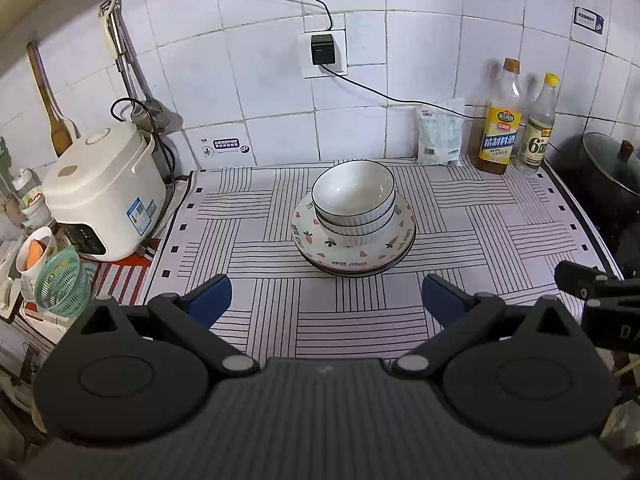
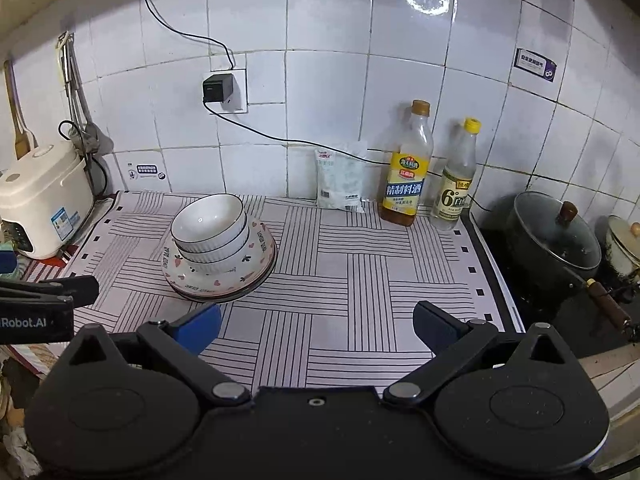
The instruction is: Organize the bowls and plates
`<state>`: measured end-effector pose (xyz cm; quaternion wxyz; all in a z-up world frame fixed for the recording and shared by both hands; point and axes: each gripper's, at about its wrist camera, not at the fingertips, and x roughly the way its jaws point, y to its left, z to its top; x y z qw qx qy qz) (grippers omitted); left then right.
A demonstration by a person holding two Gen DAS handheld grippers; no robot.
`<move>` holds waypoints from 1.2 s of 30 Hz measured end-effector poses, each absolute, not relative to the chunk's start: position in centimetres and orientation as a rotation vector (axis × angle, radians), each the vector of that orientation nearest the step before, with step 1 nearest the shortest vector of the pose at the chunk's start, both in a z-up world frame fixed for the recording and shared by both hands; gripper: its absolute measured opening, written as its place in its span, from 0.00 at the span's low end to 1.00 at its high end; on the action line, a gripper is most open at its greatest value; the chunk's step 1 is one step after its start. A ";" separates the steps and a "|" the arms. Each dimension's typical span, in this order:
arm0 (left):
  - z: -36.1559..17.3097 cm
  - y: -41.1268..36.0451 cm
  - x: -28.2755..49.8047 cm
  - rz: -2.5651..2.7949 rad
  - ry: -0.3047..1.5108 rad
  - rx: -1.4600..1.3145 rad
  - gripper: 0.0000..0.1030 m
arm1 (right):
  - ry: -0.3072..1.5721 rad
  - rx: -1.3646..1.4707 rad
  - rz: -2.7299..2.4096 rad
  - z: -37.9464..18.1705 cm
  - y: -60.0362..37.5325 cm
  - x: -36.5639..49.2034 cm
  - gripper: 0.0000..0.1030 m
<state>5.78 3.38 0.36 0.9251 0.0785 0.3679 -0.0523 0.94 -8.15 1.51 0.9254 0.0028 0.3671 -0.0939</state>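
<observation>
Two white ribbed bowls (image 1: pixel 353 200) sit nested on a stack of strawberry-print plates (image 1: pixel 352 254) in the middle of the striped mat (image 1: pixel 256 240). The same bowls (image 2: pixel 210 226) and plates (image 2: pixel 224 280) show at the left in the right wrist view. My left gripper (image 1: pixel 326 300) is open and empty, a little in front of the stack. My right gripper (image 2: pixel 316 328) is open and empty, to the right of the stack and nearer the counter's front. The right gripper's body (image 1: pixel 600 304) shows at the right edge of the left wrist view.
A white rice cooker (image 1: pixel 100 192) and a green basket (image 1: pixel 60 280) stand at the left. Two bottles (image 2: pixel 408 172) and a white bag (image 2: pixel 340 180) stand by the tiled wall. A dark lidded pot (image 2: pixel 556 240) sits on the stove at the right.
</observation>
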 end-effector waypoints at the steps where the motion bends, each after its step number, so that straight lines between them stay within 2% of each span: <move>1: 0.3 3.4 5.7 -0.108 0.753 0.153 1.00 | 0.752 0.005 -0.193 1.4 -8.2 0.9 1.00; 36: -0.8 5.0 5.1 -0.070 0.663 0.137 1.00 | 0.760 0.008 -0.214 -0.3 -7.4 0.7 1.00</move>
